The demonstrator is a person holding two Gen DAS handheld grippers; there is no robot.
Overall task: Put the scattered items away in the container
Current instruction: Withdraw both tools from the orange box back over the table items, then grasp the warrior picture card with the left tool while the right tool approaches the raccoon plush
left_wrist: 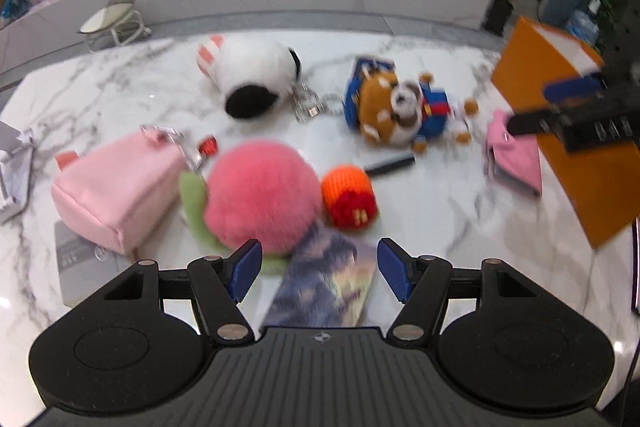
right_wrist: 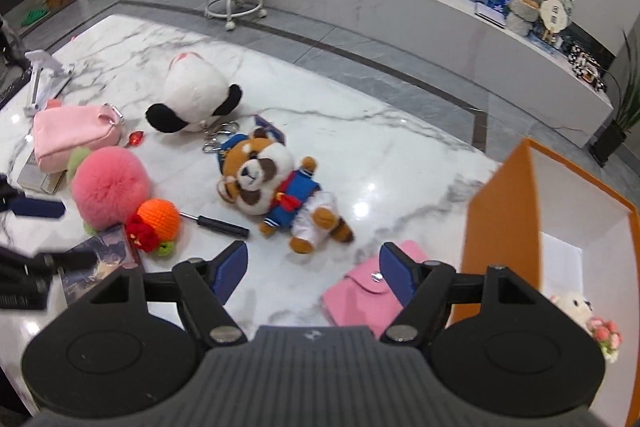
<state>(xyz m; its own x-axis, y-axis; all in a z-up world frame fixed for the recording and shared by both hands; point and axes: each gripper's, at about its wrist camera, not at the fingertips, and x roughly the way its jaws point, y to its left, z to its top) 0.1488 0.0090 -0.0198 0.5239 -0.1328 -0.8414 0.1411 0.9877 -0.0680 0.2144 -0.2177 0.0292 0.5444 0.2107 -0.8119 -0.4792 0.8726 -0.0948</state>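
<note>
**A:** What was laid out on the white marble tabletop (right_wrist: 400,147)?

**B:** Scattered toys and pouches. A fluffy round pink plush with a green leaf (left_wrist: 262,193) lay nearest the left gripper (left_wrist: 316,269), touching a knitted orange-and-red fries charm (left_wrist: 350,197) and a glossy printed card with a dark purple picture (left_wrist: 326,279). A soft pink zip pouch (left_wrist: 114,185) sat to the left. Farther back lay a white-and-black panda plush (left_wrist: 250,79) and a brown raccoon plush in a blue sailor suit (right_wrist: 276,187), with a thin black screwdriver (right_wrist: 218,225) beside it.

**A:** And the container?

**B:** An open orange cardboard box with a white inside (right_wrist: 504,227) stood at the table's right side. A small white plush with pink flowers (right_wrist: 588,315) already seemed to lie inside it.

**A:** Were the tools holding anything?

**B:** No. The left gripper's blue pads stood apart, empty, over the card and the pink plush's edge. The right gripper (right_wrist: 314,275) was also spread and empty, with a flat pink snap pouch (right_wrist: 360,291) just below its right finger, close to the box wall.

**A:** What might have gone wrong?

**B:** Probably a muddled grab. The left-side items crowded together, so closing there could have pinched the card along with the fur, or nudged the fries charm away. The flat pouch and card lay flush on slick marble, so pads could have slid over them. The box looked light; bumping its wall might have shoved it.
</note>
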